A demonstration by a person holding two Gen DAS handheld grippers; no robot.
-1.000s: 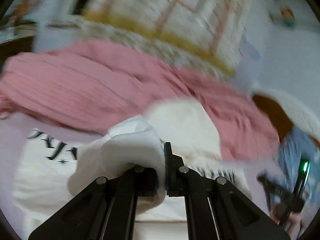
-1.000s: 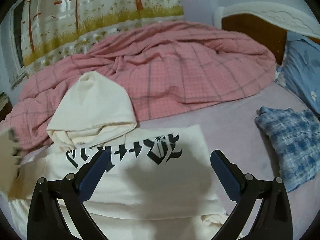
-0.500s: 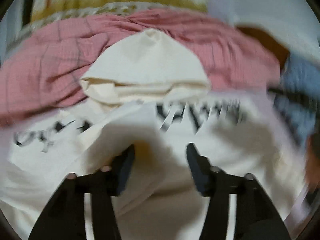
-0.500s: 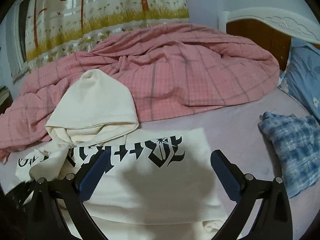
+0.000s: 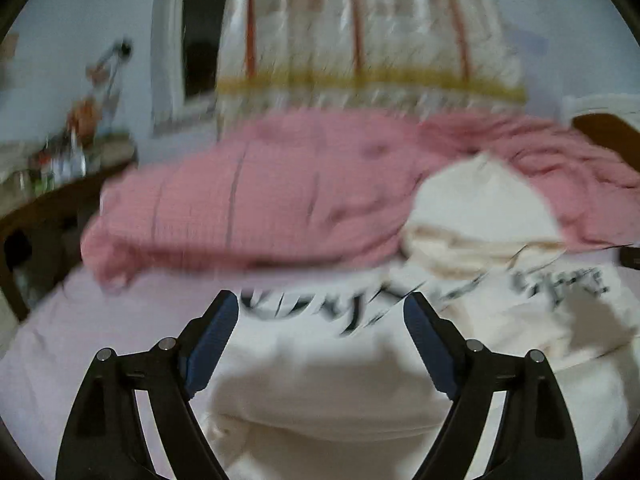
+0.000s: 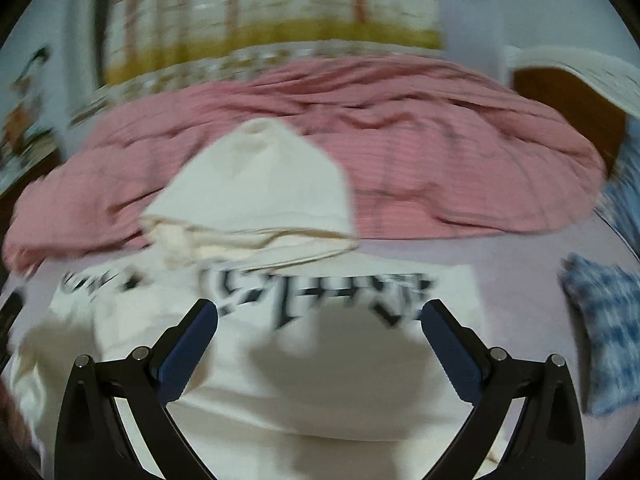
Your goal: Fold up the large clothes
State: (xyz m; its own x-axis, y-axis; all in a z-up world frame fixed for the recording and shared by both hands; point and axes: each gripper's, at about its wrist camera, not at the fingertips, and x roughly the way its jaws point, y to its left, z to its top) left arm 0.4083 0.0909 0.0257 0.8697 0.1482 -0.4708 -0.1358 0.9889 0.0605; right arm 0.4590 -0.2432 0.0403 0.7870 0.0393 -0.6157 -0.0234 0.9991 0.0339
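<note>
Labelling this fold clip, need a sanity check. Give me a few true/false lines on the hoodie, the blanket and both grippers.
1. The left gripper is clamped on a fold of the cream hoodie. False: its jaws are opening and nothing is between them.
2. The hoodie's hood lies against the pink blanket. True.
3. The right gripper holds the blue checked cloth. False: it is open and empty above the hoodie; the cloth lies off to the side.
4. Black lettering runs across the hoodie. True.
5. The hoodie hangs in the air. False: it lies on the bed sheet.
</note>
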